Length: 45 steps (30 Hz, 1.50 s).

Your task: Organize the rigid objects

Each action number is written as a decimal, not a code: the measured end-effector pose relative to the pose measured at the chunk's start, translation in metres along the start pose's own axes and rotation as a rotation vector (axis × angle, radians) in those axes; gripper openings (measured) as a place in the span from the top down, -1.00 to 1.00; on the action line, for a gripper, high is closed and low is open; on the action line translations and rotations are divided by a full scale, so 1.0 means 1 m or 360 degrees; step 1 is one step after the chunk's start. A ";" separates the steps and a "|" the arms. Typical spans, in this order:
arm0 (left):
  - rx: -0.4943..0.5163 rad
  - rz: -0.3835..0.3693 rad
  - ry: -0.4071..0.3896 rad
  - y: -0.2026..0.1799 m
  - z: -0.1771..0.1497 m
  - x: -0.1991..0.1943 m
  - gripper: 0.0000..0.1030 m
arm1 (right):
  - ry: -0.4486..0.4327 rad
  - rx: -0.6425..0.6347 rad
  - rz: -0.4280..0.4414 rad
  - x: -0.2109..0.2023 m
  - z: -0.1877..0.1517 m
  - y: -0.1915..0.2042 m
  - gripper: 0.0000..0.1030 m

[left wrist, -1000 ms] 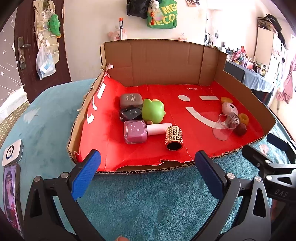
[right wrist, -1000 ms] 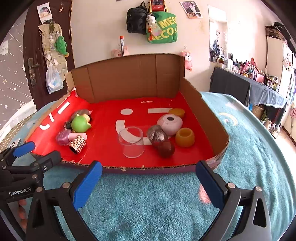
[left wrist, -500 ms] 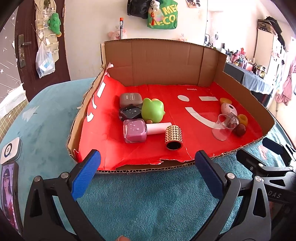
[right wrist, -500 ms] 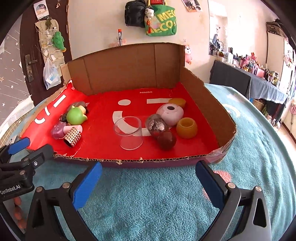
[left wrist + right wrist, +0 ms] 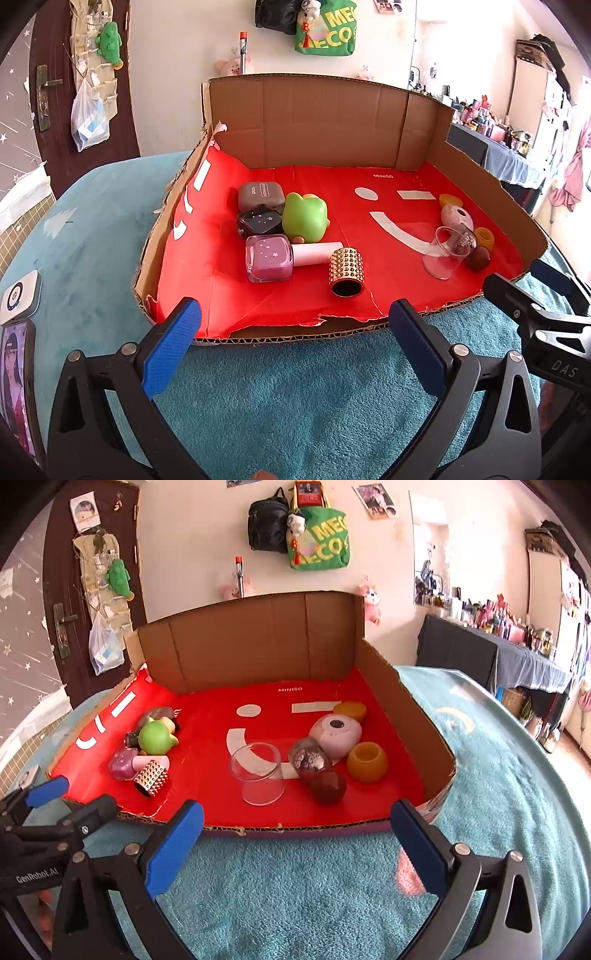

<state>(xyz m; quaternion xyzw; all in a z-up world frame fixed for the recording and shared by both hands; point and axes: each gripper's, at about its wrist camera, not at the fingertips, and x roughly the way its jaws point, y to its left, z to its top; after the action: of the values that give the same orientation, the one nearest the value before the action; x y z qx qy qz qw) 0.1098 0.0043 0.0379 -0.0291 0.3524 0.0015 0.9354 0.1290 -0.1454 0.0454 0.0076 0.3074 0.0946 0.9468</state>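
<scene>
On the teal blanket, just short of the cardboard tray's torn near edge, your left gripper and right gripper both sit wide open, holding nothing. Tray's left cluster: grey case, black case, green frog toy, pink bottle lying on its side, cap pointing right, and studded gold tube with its mouth facing you. Right cluster: clear cup upright, pink round pot, amber cup, dark red ball. Open red floor runs between clusters. A phone lies far left.
</scene>
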 end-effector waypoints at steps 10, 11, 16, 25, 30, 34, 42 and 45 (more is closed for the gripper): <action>0.0001 0.0000 0.0005 0.000 0.000 0.000 -1.00 | 0.0008 -0.0013 -0.0009 0.001 0.001 0.001 -1.00; 0.0002 0.0000 0.0006 0.000 0.000 0.000 -1.00 | 0.0008 -0.0012 -0.0007 0.001 0.001 0.001 -1.00; 0.0032 0.0032 -0.0002 -0.004 0.000 -0.001 -1.00 | -0.0008 0.0003 0.0004 -0.002 0.003 -0.001 -1.00; 0.0001 -0.0034 -0.0042 0.001 -0.001 -0.029 -1.00 | -0.0055 0.0001 0.0069 -0.032 0.005 -0.001 -1.00; 0.0023 -0.0069 -0.0002 -0.002 -0.015 -0.038 -1.00 | 0.0003 -0.0022 0.0084 -0.042 -0.007 0.000 -1.00; 0.0033 -0.0071 0.0042 -0.004 -0.027 -0.039 -1.00 | 0.0105 -0.0025 0.0079 -0.038 -0.023 -0.002 -1.00; 0.0044 -0.0070 0.0147 -0.003 -0.047 -0.029 -1.00 | 0.0265 0.0001 0.0066 -0.024 -0.049 -0.011 -1.00; 0.0041 -0.0078 0.0162 -0.003 -0.051 -0.028 -1.00 | 0.0279 -0.0001 0.0061 -0.024 -0.053 -0.012 -1.00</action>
<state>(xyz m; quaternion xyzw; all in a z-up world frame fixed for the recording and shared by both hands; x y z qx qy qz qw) 0.0558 -0.0015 0.0182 -0.0258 0.3988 -0.0274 0.9163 0.0812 -0.1639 0.0160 0.0048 0.3887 0.1131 0.9144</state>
